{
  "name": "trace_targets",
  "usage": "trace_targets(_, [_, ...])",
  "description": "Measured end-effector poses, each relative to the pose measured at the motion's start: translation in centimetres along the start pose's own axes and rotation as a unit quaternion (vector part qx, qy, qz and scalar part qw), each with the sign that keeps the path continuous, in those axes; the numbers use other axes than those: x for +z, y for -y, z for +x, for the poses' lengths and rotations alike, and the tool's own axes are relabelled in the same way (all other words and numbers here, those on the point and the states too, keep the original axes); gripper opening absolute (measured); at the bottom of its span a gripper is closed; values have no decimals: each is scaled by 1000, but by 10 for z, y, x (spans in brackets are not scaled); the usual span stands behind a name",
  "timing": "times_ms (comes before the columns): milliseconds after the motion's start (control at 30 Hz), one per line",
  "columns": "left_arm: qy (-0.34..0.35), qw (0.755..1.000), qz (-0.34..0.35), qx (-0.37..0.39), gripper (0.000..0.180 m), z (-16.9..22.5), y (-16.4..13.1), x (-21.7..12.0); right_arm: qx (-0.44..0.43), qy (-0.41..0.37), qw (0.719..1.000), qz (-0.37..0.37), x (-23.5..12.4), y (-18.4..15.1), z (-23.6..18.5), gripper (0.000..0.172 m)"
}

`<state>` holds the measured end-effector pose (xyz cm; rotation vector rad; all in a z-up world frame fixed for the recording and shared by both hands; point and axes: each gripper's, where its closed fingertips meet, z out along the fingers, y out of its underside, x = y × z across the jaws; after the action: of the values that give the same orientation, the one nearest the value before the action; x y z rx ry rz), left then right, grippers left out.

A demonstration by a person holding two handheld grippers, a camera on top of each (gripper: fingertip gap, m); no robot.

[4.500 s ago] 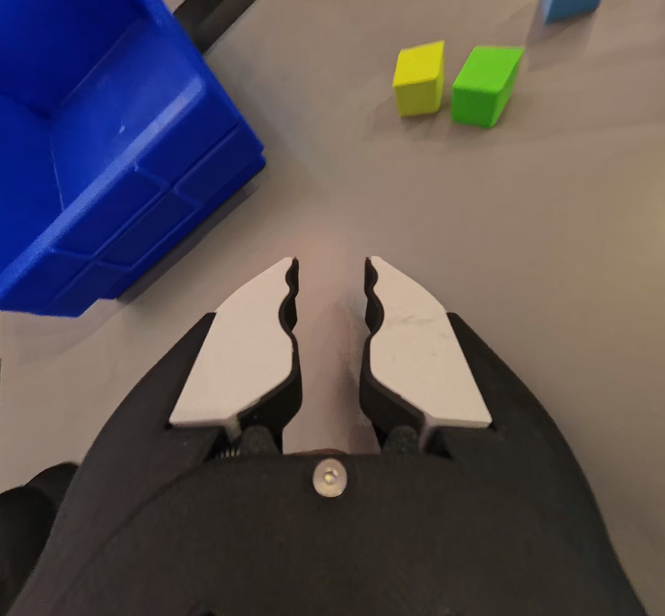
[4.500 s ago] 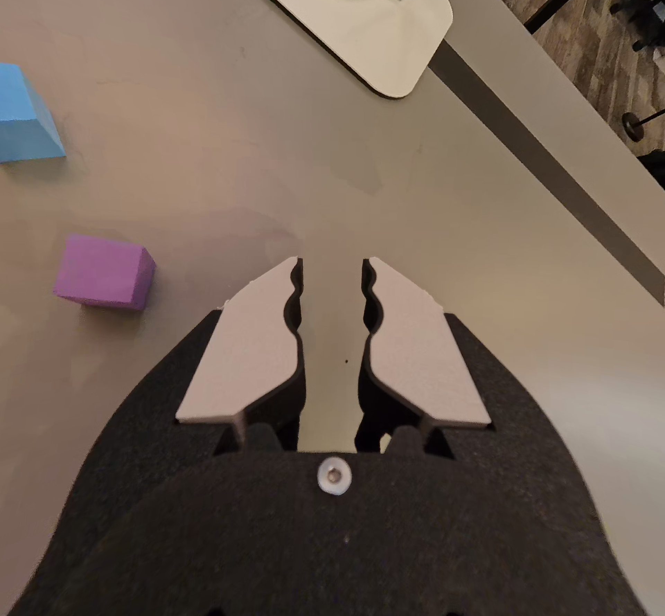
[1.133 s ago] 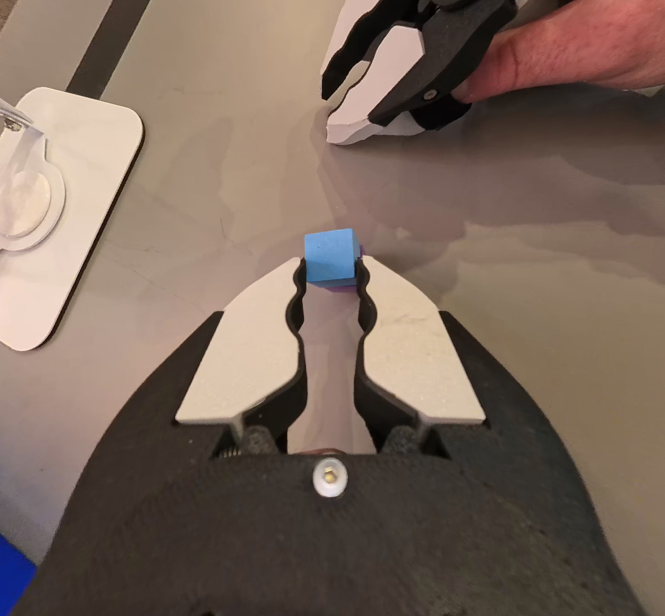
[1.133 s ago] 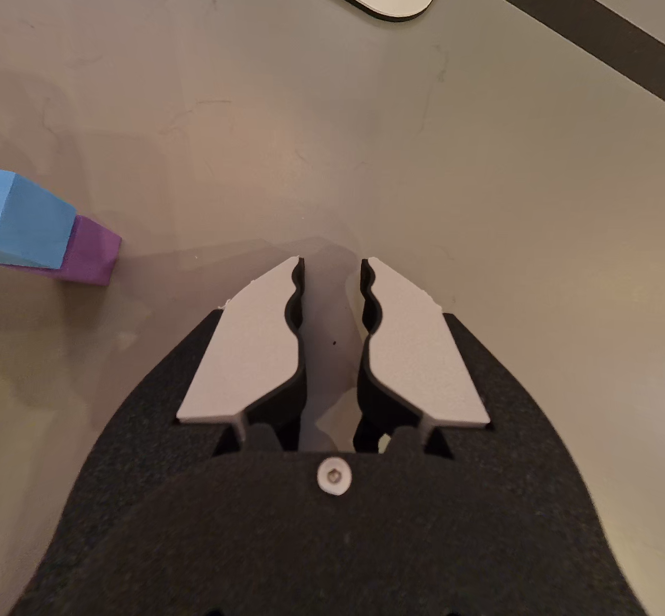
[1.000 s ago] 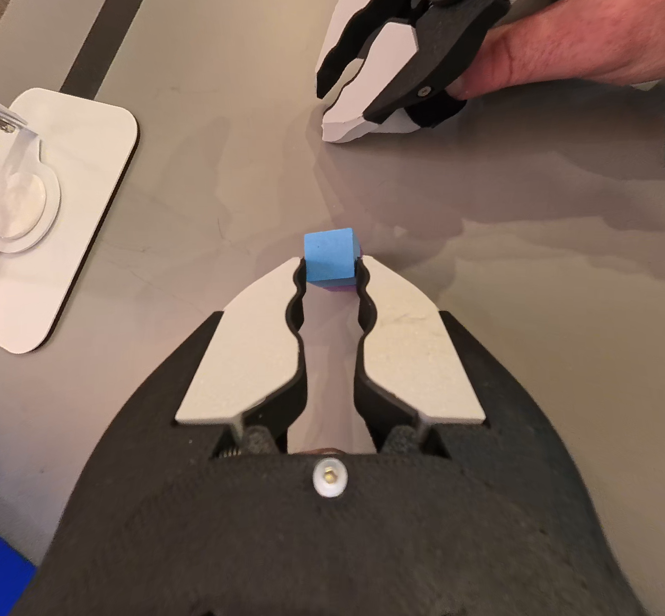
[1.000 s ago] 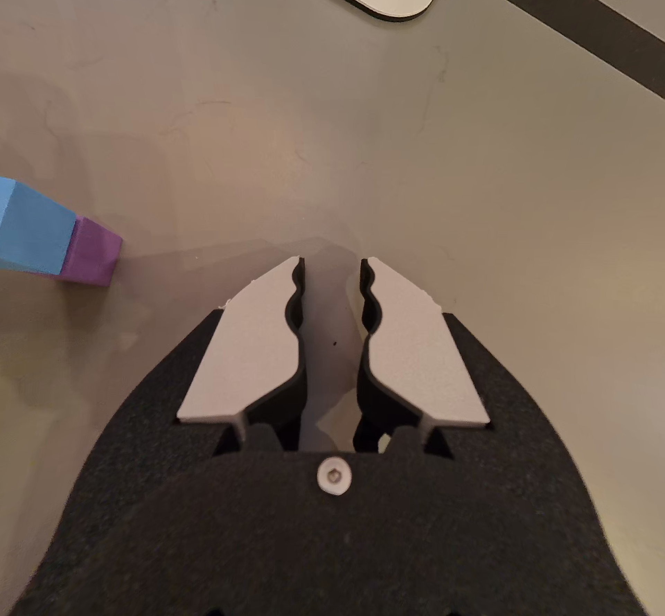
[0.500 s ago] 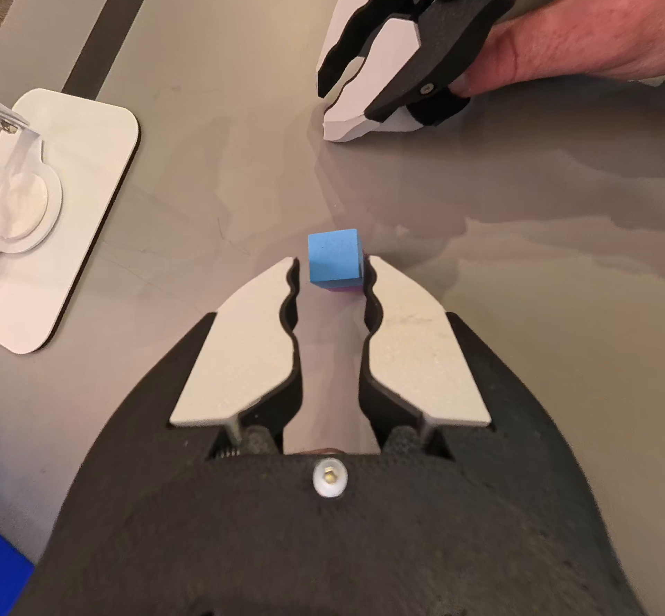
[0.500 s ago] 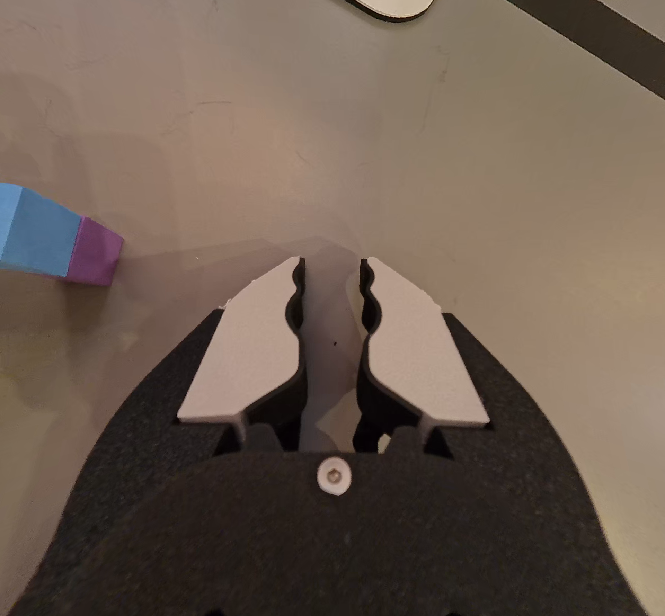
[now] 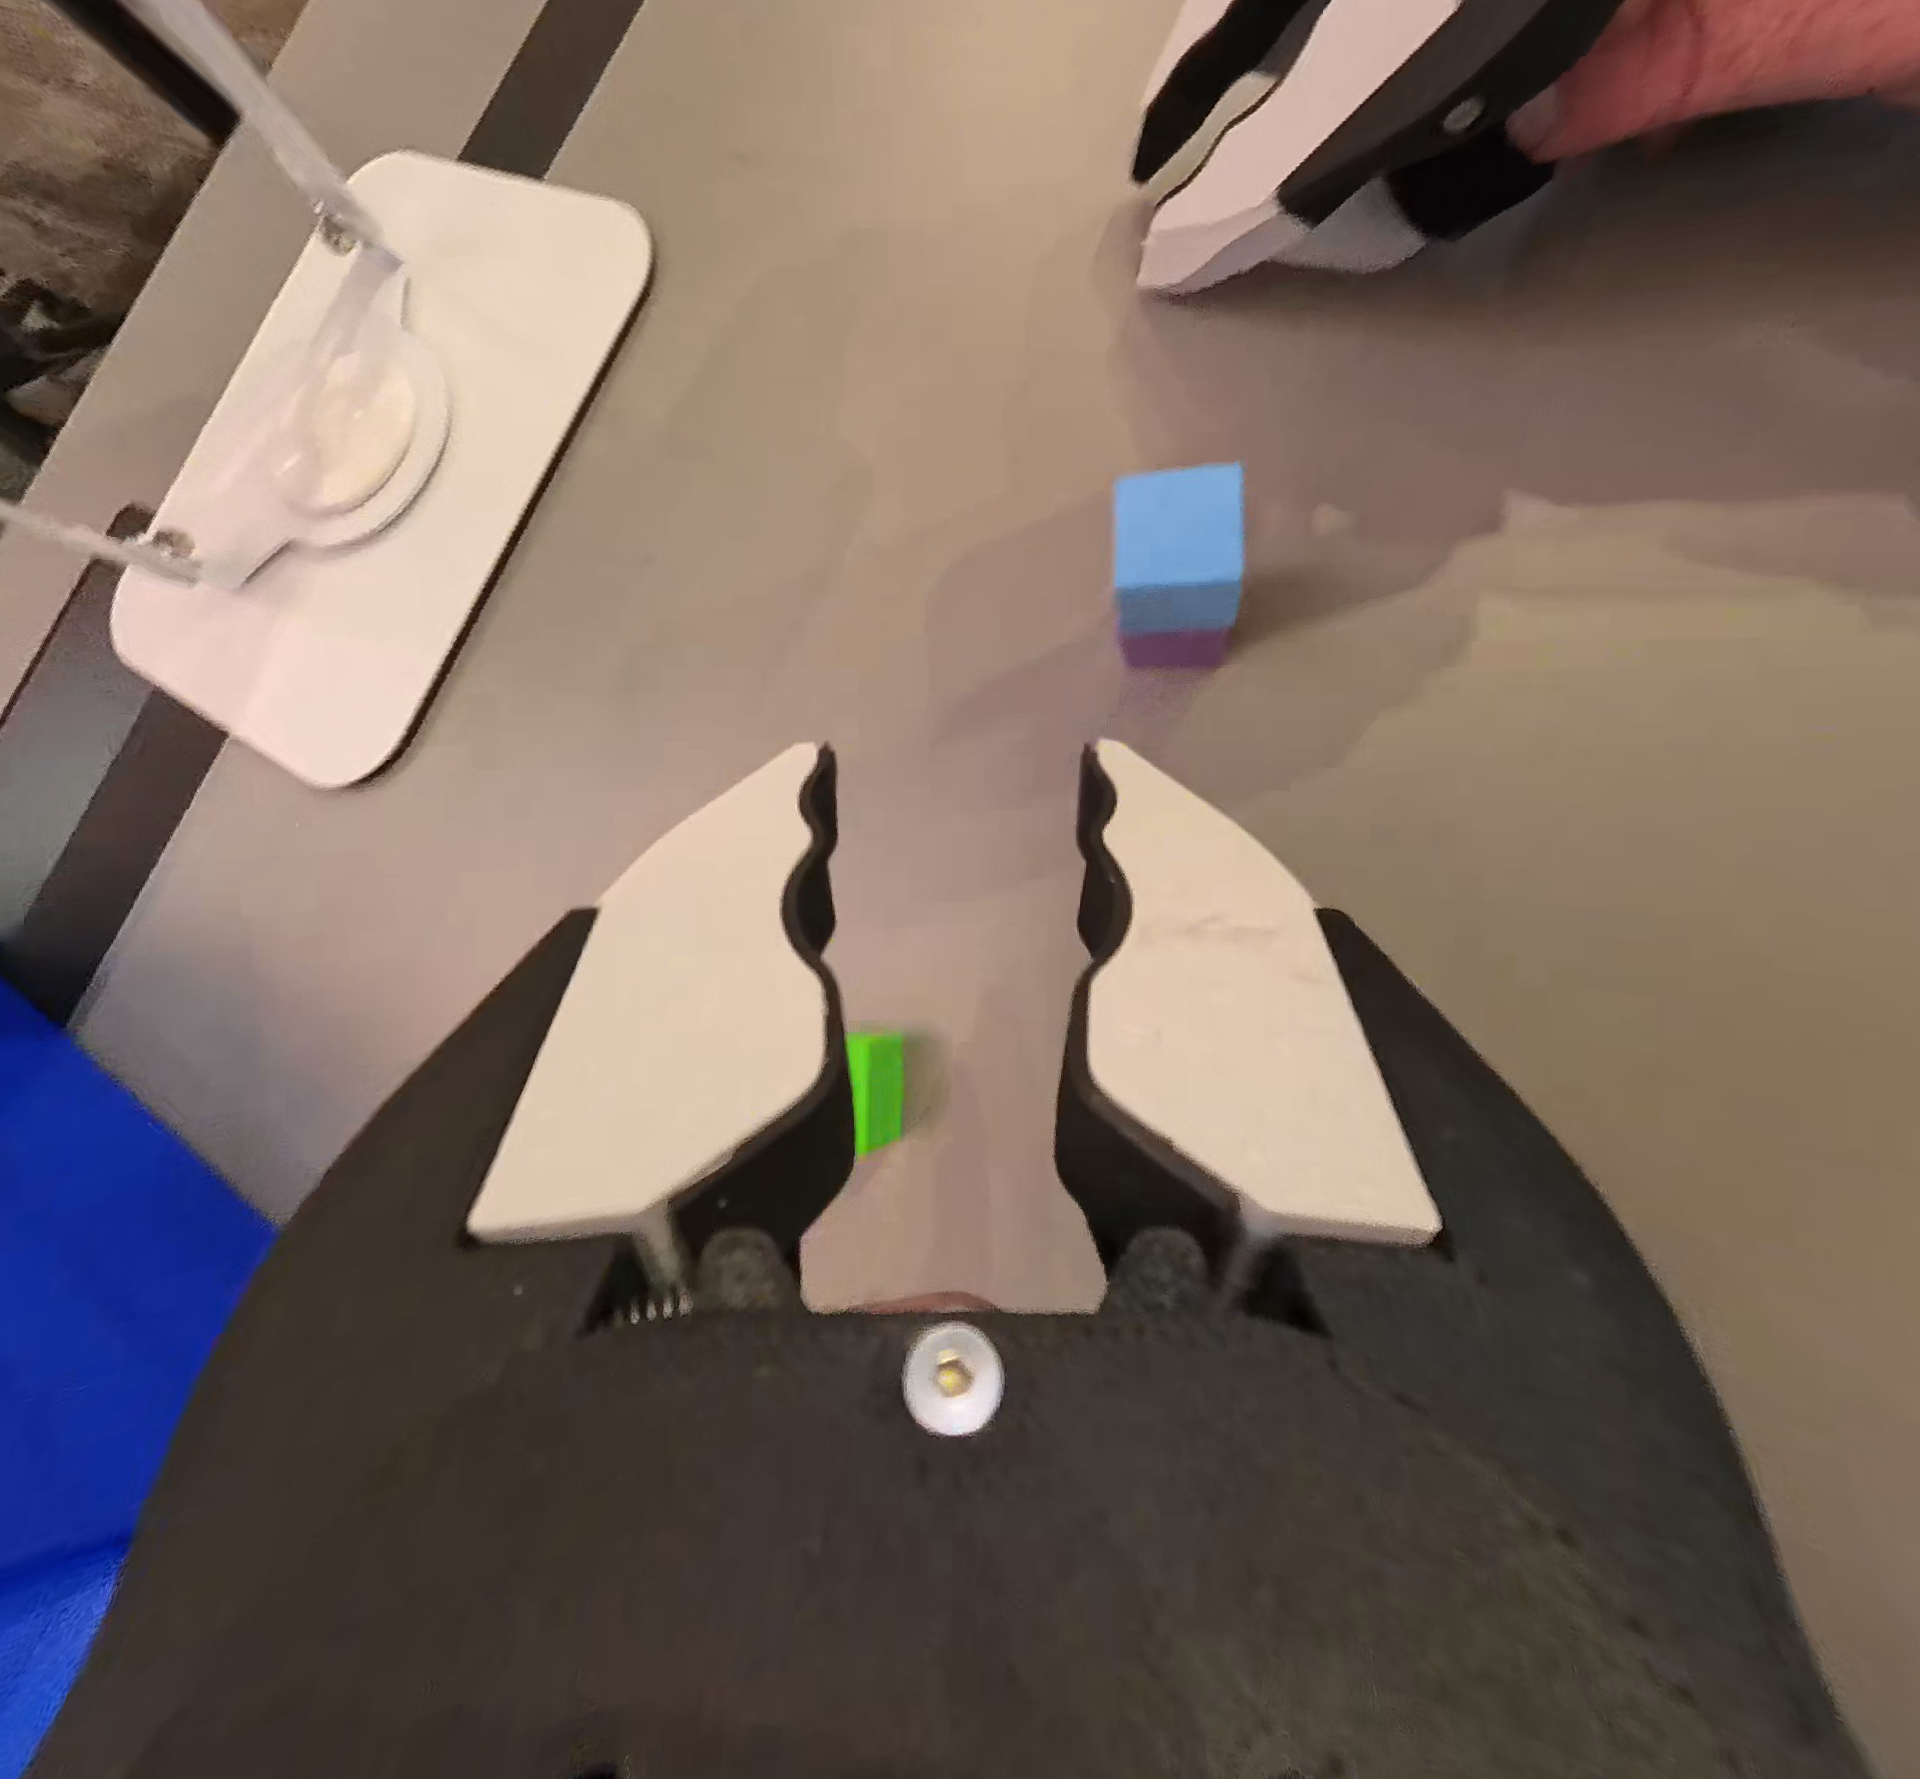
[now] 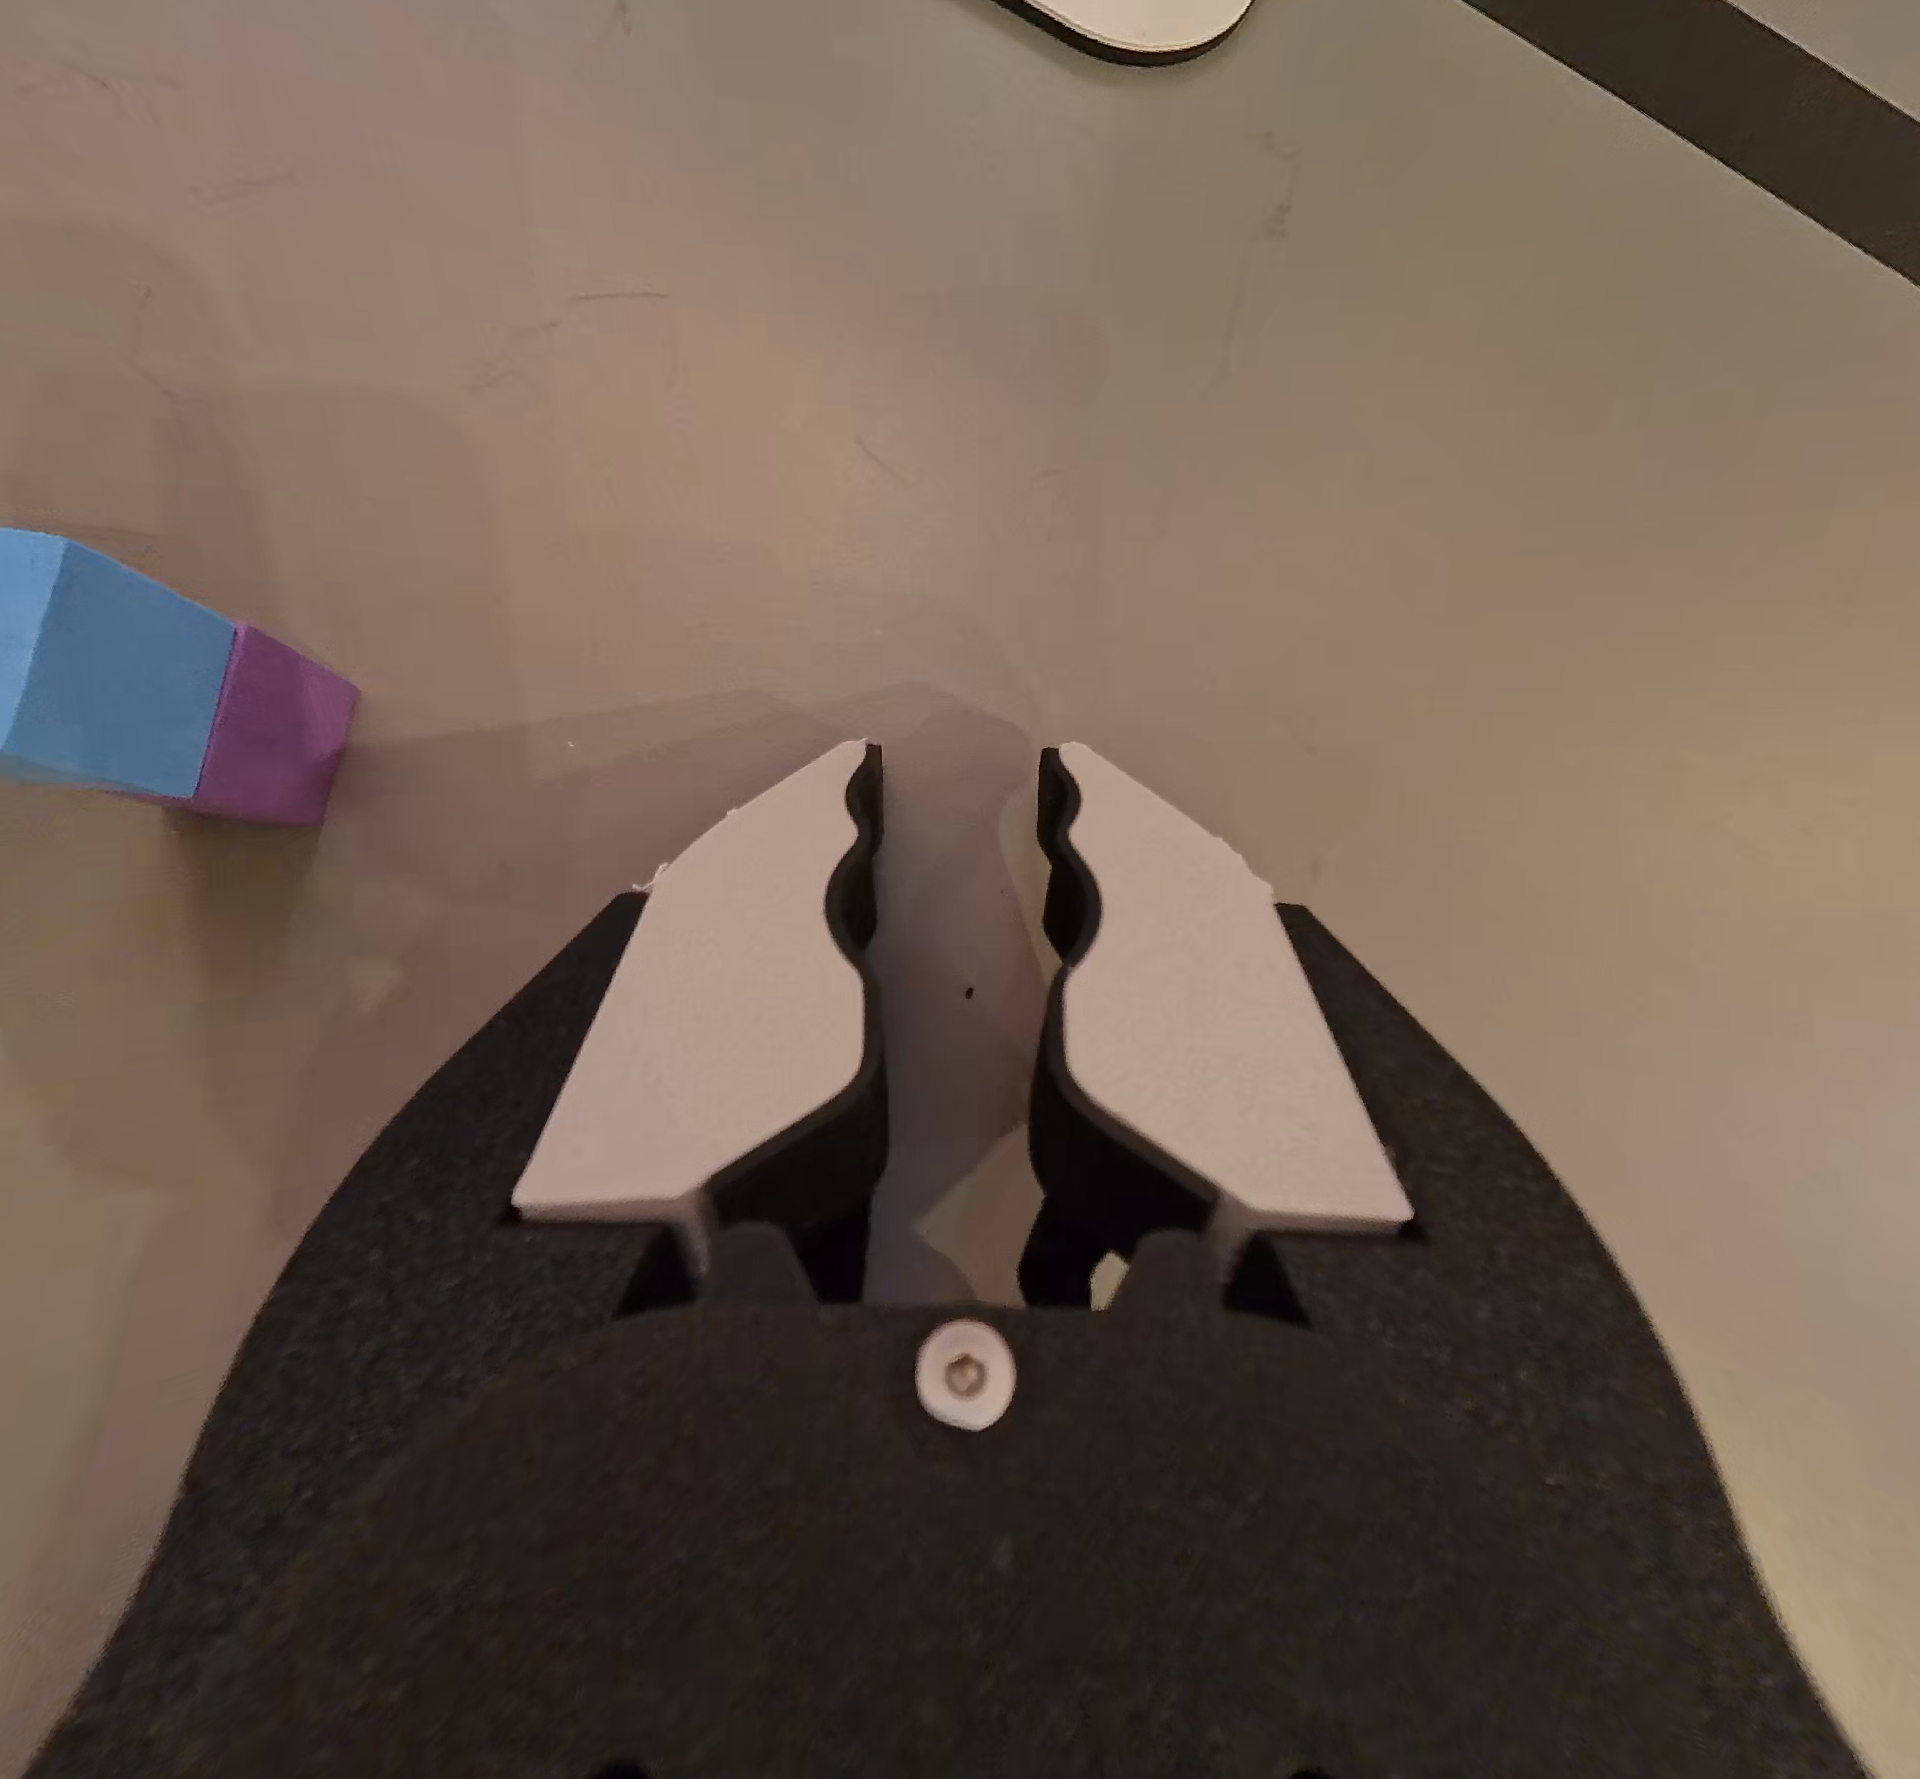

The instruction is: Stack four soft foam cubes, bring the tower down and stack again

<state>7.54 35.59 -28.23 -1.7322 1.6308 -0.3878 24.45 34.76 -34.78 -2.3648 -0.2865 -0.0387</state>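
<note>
Work surface under me: smooth grey table [image 9: 1558,794], slightly glossy, faint smears and soft reflections. A dark seam [image 9: 540,67] runs diagonally across it. White rounded-corner base plate [image 9: 436,441] sits on the table, carrying a clear acrylic stand [image 9: 260,119]. Blue bin [image 9: 94,1262] at my left edge. Patterned floor [image 9: 62,15] beyond the table's edge. Warm, diffuse lighting.

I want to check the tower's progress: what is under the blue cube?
Under the blue cube sits a purple cube, which rests on the grey table. Only the purple cube's side faces show; its top is covered by the blue one.
</note>
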Motion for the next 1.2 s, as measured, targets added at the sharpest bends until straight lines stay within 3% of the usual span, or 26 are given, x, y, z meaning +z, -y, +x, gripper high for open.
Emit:
trace_targets(333, [5, 998, -56, 31, 44, -18, -58, -21, 8, 5, 1000, 3, 0, 0, 0, 28])
trace_targets(467, [10, 997, -72, 10, 44, -24, -76, -21, 14, 9, 1000, 4, 0, 0, 0, 28])
trace_targets(633, [14, 996, -91, 8, 44, -30, -86, -18, 20, 15, 1000, 6, 1, 0, -1, 28])
trace_targets(867, [-17, 996, -82, 36, 41, -22, -76, -6, 28, 24, 999, 8, 2, 0, 0, 28])
trace_targets(1200, [-25, 990, -131, 40, 41, -25, -96, 6, 31, 28, 999, 9, 2, 0, -1, 28])
